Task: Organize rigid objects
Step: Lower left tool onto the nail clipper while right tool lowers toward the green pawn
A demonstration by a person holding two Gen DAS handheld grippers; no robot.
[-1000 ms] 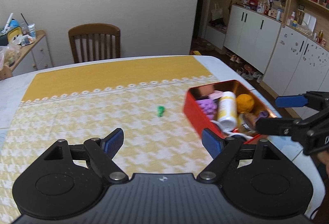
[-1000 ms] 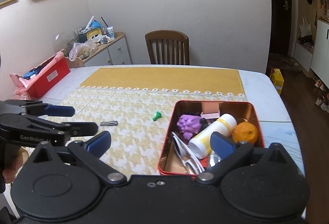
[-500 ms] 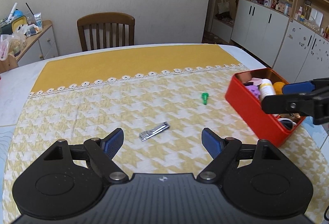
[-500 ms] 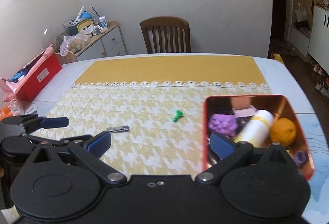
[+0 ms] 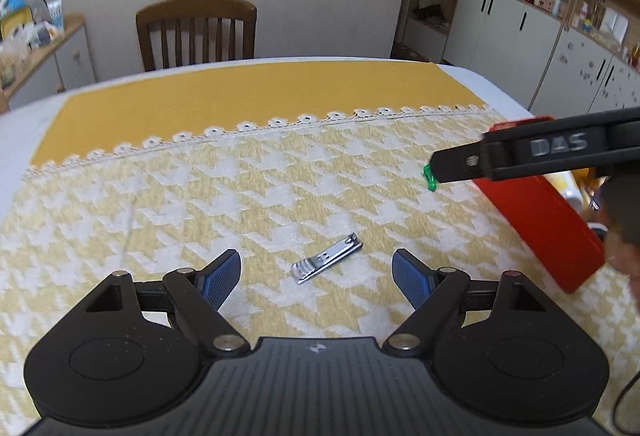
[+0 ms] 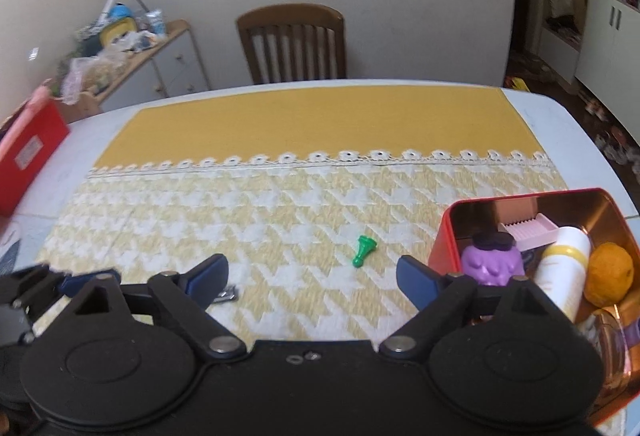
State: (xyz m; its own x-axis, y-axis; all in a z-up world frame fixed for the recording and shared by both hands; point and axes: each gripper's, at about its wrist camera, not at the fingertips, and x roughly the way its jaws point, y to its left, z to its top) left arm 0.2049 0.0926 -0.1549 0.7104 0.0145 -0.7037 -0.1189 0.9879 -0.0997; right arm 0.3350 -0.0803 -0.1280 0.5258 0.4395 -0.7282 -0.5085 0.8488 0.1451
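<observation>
Our left hand-held gripper is spread wide and holds nothing, the nail clipper lying flat on the counter between its fingers. Our right hand-held gripper is also spread and holds nothing, the green pawn ahead on bare patterned cloth. The red tin with its toys sits at the counter's right edge; open cloth stretches toward the chair.

A white bench carries a yellow houndstooth cloth; on the cloth lie a metal nail clipper, a green peg and a red tin.
</observation>
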